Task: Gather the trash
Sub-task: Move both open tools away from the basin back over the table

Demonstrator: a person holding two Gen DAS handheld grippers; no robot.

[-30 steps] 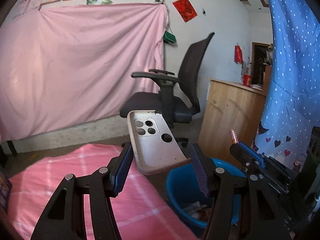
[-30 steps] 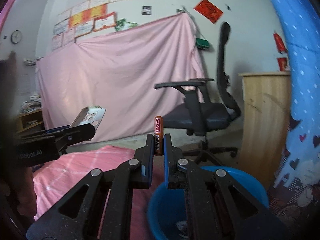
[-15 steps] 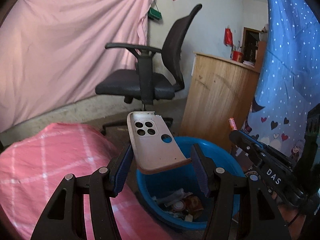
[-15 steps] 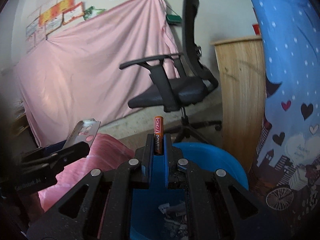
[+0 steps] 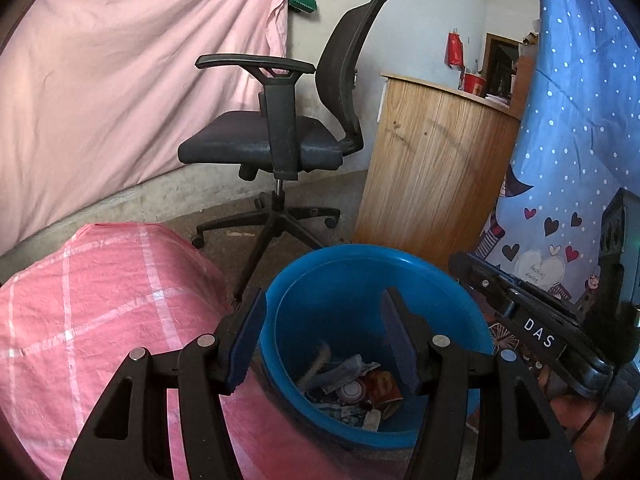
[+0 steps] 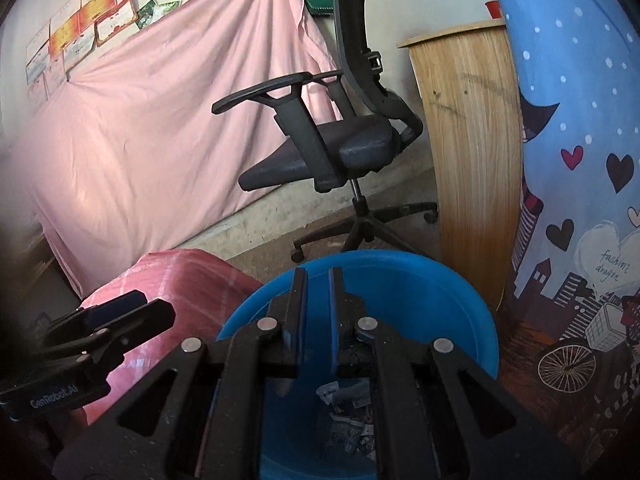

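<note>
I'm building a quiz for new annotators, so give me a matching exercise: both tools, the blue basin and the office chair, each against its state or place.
Things:
1. left tool
2. right tool
3. blue basin
4. office chair

States or places:
a. has trash lying at its bottom
b. jaws wide apart, nothing between them
c. jaws nearly together, nothing between them
d. stands beside the wooden cabinet

Pairs: 1-b, 2-c, 3-a, 4-d
</note>
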